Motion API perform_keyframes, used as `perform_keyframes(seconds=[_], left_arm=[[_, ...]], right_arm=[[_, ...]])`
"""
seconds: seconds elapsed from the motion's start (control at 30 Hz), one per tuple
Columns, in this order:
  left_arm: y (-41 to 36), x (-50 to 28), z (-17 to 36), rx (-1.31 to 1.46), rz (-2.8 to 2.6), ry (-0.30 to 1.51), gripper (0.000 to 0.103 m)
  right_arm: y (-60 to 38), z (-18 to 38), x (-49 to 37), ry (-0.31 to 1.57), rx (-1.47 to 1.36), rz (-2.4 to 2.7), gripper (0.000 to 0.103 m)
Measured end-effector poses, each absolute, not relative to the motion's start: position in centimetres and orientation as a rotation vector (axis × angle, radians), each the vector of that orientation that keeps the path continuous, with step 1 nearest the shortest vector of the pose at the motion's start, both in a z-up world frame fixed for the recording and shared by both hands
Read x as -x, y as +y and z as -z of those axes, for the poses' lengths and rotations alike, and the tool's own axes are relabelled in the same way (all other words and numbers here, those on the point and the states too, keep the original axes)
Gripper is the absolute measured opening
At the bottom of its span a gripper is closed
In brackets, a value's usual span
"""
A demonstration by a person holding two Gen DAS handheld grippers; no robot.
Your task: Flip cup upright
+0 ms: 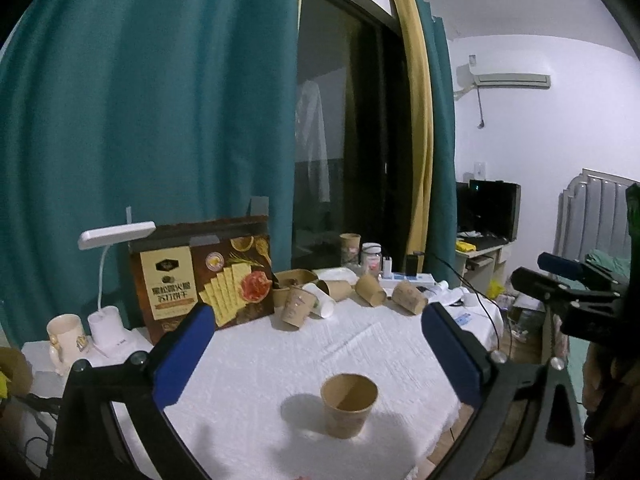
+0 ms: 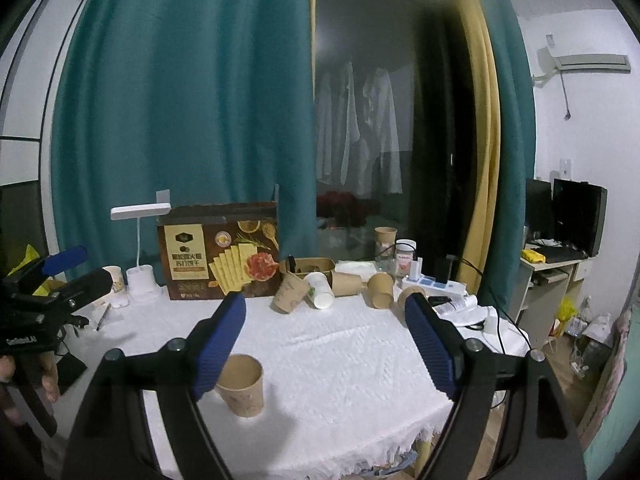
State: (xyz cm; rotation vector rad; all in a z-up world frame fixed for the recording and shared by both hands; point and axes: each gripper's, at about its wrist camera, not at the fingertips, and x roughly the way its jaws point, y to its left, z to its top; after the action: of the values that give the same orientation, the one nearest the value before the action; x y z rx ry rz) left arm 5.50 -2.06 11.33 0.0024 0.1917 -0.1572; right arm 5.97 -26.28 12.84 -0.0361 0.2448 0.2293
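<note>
A brown paper cup [image 1: 348,406] stands upright, mouth up, on the white tablecloth [image 1: 280,360] near the table's front. My left gripper [image 1: 316,316] is open and empty, its blue pads spread wide above and behind the cup. In the right wrist view the same cup [image 2: 241,385] stands low at the left, just behind my right gripper's left pad. My right gripper [image 2: 326,308] is open and empty above the cloth. The left gripper also shows at the left edge of the right wrist view [image 2: 68,272].
Several brown paper cups [image 2: 352,284] and a white cup [image 2: 320,290] lie tipped along the back of the table. A cracker box [image 2: 218,252], a white lamp [image 2: 140,240], a mug [image 1: 66,338] and a power strip [image 2: 432,284] stand behind.
</note>
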Motion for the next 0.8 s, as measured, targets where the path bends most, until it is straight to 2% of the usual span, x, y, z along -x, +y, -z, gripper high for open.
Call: perform_keyframes(seconds=[0.8], left_arm=[[0.7,-7.2,-9.8,0.011,0.107,0.220,0.103]], right_arm=[[-23.4,-10.9,-9.5,0.301,0.044,-0.275,0.082]])
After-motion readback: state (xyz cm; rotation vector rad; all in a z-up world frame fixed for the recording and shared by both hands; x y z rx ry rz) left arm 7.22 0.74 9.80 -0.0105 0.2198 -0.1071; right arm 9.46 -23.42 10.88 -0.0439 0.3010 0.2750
